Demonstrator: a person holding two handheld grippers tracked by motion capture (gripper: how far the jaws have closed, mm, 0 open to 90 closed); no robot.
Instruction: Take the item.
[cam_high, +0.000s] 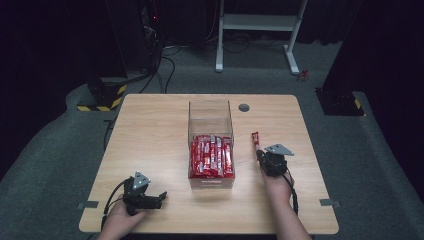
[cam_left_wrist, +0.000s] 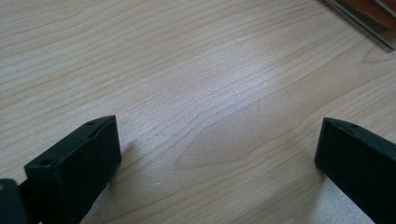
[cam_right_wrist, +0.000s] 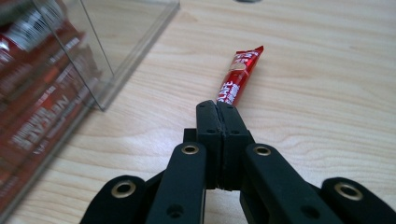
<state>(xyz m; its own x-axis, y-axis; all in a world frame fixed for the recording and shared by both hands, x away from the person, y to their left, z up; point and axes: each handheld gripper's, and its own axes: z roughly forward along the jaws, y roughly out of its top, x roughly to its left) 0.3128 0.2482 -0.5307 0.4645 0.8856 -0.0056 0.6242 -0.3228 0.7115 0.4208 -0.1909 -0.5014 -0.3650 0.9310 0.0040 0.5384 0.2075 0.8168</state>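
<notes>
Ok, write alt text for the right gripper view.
The right gripper, jaws closed, pinches one end of a red sachet that stretches away from it over a light wooden table. At the left stands a clear box packed with more red sachets.

Wooden table: clear box, red sachet.
</notes>
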